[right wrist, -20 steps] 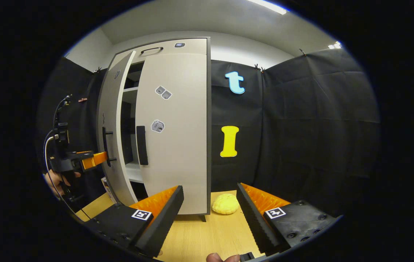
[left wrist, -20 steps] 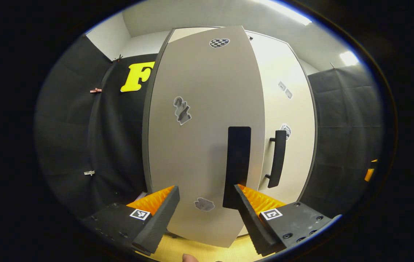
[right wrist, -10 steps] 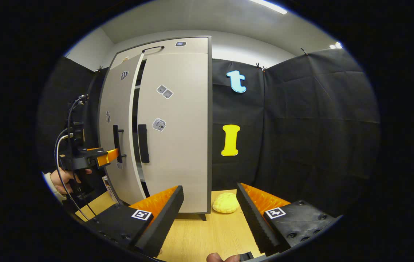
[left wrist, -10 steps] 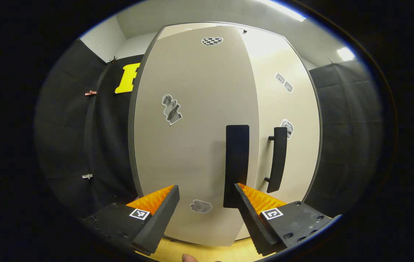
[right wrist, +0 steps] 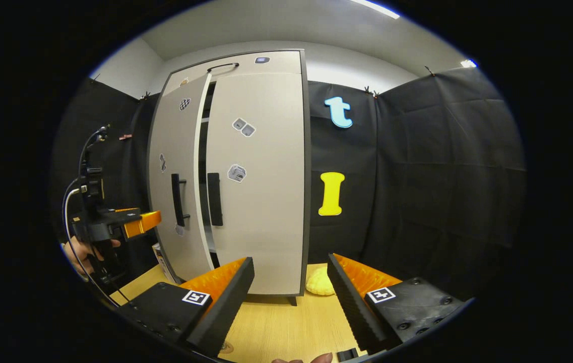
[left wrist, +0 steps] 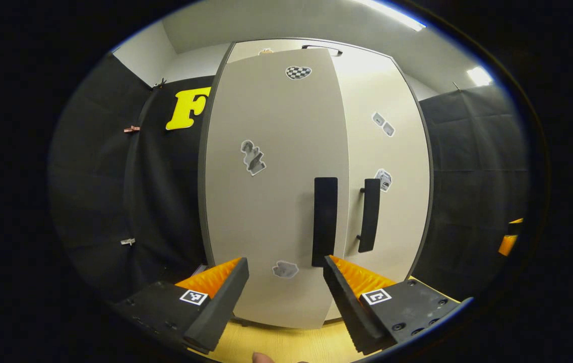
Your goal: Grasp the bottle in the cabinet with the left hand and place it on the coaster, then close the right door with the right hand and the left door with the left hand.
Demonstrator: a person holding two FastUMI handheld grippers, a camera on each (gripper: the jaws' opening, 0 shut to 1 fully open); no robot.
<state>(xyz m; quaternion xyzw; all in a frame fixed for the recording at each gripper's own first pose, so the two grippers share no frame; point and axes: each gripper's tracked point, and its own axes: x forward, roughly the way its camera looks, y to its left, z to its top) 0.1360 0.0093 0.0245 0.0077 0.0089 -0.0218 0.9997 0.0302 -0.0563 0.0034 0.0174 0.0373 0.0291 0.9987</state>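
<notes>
Both grippers' fingers spread, grasping nothing; left door (right wrist: 178, 181) slightly ajar, yellow bun (right wrist: 319, 282) beside cabinet (right wrist: 286, 65).

left door (right wrist: 178, 176) ajar, right door (right wrist: 261, 176) shut

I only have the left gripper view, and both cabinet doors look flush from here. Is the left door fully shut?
Observer: No. In the right gripper view the left door stands slightly ajar, with a narrow dark gap between its edge and the right door.
Operator: Is the right door closed, then?
Observer: It looks so; it lies flat against the cabinet front.
Operator: Anything on the table on that side?
Observer: A yellow bumpy thing lies on the table by the cabinet's right front corner.
</notes>
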